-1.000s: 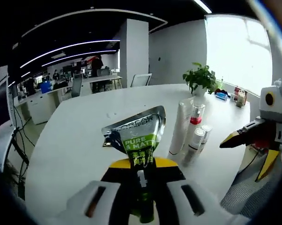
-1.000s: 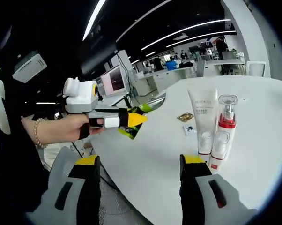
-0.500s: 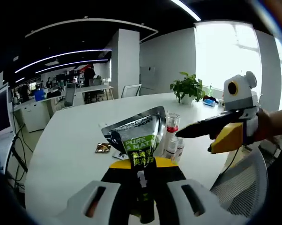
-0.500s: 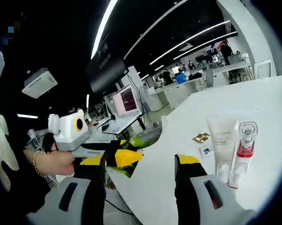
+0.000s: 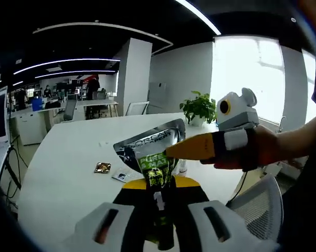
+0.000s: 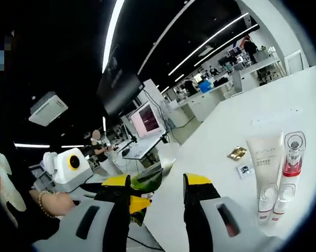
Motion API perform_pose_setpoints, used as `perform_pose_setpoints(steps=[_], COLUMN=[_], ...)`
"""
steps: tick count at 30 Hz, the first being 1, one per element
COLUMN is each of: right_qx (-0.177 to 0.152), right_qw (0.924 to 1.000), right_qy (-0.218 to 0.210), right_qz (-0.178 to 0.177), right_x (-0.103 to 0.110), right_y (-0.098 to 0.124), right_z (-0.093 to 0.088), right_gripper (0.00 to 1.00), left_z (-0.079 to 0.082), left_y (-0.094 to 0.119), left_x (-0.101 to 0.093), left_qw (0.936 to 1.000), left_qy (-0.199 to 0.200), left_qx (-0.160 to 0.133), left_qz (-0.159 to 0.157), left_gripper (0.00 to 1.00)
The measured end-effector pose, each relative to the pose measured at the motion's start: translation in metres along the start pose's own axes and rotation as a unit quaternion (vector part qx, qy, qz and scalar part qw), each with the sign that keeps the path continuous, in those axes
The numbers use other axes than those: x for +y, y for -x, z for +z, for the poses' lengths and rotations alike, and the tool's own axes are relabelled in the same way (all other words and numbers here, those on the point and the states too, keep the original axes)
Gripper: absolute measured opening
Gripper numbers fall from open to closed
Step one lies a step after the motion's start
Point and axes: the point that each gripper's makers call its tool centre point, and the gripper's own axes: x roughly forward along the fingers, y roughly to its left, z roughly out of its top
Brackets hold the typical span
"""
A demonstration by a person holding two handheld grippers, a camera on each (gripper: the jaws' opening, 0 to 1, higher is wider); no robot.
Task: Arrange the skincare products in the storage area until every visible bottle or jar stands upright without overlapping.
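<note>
**Handing the tube across**

My left tongs (image 5: pixel 158 197) are clamped on the lower end of a green and silver tube (image 5: pixel 154 152), holding it in the air above the near edge of the desk (image 5: pixel 69 157). My right tongs (image 6: pixel 157 184) stand wide on either side of that tube, I think to take it over and stand it up. Farther out on the desk a white tube (image 6: pixel 266 163) and a red-collared pump bottle (image 6: pixel 290 163) already stand upright, side by side.
</note>
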Motion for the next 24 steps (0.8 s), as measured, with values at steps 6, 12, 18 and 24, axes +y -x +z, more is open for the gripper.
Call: perform_pose_setpoints(steps=[6,12,18,24], right_qx=[-0.006,-0.014,-0.012,-0.011], right_qw=[0.9988,0.9962,0.9934,0.9912], right_qy=[-0.044,-0.074,-0.104,-0.122], right_qz=[0.021,0.045,0.046,0.050], right_x=[0.009,0.015,0.015,0.014], right_y=[-0.006,-0.005,-0.002,0.005], right_z=[0.003,0.006,0.005,0.004], right_gripper=[0.19,0.12,0.08,0.05], left_z=[0.005,0.009,0.008,0.013], left_y=[0.001,0.002,0.002,0.008], left_x=[0.001,0.001,0.000,0.002], left_qw=[1.0000,0.9999,0.9999,0.9998], left_qy=[0.004,0.002,0.002,-0.007], left_qx=[-0.007,-0.014,-0.013,-0.019], left_qz=[0.001,-0.006,-0.006,-0.008], left_gripper=[0.14,0.21,0.29,0.40])
